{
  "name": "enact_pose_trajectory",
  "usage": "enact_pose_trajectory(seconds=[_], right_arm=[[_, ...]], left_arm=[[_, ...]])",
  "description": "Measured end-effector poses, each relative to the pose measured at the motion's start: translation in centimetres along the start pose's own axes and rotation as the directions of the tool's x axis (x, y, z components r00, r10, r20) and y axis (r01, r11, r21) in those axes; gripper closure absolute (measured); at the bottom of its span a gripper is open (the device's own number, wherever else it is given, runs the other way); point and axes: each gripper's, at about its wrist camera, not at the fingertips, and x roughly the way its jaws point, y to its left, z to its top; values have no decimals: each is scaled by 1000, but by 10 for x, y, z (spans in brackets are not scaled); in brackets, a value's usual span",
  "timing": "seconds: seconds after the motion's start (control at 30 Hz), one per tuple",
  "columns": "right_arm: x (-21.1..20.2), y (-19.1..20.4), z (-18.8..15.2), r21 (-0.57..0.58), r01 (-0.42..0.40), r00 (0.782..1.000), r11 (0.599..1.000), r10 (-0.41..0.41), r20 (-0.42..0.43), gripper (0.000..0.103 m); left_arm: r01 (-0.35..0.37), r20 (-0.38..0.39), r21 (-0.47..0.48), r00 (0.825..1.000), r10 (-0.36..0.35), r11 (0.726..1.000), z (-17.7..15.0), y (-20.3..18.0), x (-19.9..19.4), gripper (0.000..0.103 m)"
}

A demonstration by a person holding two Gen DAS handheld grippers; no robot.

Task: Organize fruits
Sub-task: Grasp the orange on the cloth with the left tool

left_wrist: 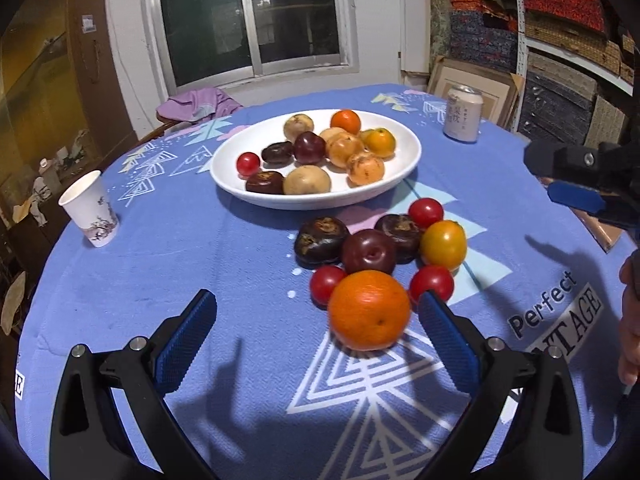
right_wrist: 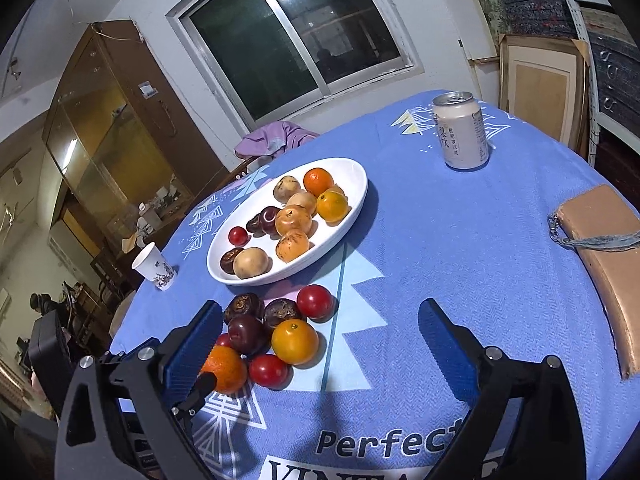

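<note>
Here both the left claw (left_wrist: 316, 320) and the right claw (right_wrist: 320, 332) gape empty, while a dimpled round orange (left_wrist: 369, 310) rests against glossy tomatoes (left_wrist: 431, 283) near the tablecloth's (left_wrist: 180, 248) front edge, below the oval white plate (left_wrist: 240, 184).

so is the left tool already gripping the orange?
No: the left tool stands open, and the orange rests on the tablecloth untouched between its pads.
</note>
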Motion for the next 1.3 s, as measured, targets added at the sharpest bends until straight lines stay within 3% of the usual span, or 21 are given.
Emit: enact_pose_trajectory(seconds=[0.13, 0.17, 0.27, 0.4, 0.5, 0.67, 0.73, 0.83, 1.0, 1.3], right_arm=[[0, -2, 0, 14, 2, 1000, 1000, -2, -7, 4], [0, -2, 0, 16, 3, 1000, 1000, -2, -9, 4], [0, -3, 0, 24, 2, 1000, 1000, -1, -13, 4], [0, -3, 0, 28, -8, 1000, 1000, 9, -21, 4], [0, 0, 0, 15, -17, 1000, 1000, 17, -23, 4], [2, 3, -2, -2, -14, 999, 1000, 14, -31, 4], [3, 3, -2, -2, -14, 999, 1000, 14, -34, 4], [4, 3, -3, -5, -10, 999, 1000, 10, -37, 4], [5, 2, -3, 2, -9, 999, 1000, 9, -42, 4], [7, 6, -6, -30, -6, 999, 1000, 5, -54, 4]], left_arm=[[-49, -73, 54, 996, 53, 997, -7, -6, 17, 4], [-34, -90, 46, 995, 38, 998, -9, -3, 18, 4], [-15, -87, -30, 996, 12, 999, -12, 17, 12, 4], [-69, -48, -166, 997, 62, 984, -18, 58, -5, 4], [1, -81, -232, 997, -20, 973, -31, 74, -6, 4], [-23, -144, -166, 990, -1, 986, -35, 64, 9, 4], [-4, -162, -176, 986, -25, 984, -36, 67, 14, 4], [33, -133, -227, 989, -64, 973, -36, 77, 10, 4], [37, -113, -263, 991, -68, 964, -34, 84, 4, 4], [30, -142, -168, 988, -55, 985, -40, 64, 1, 4]])
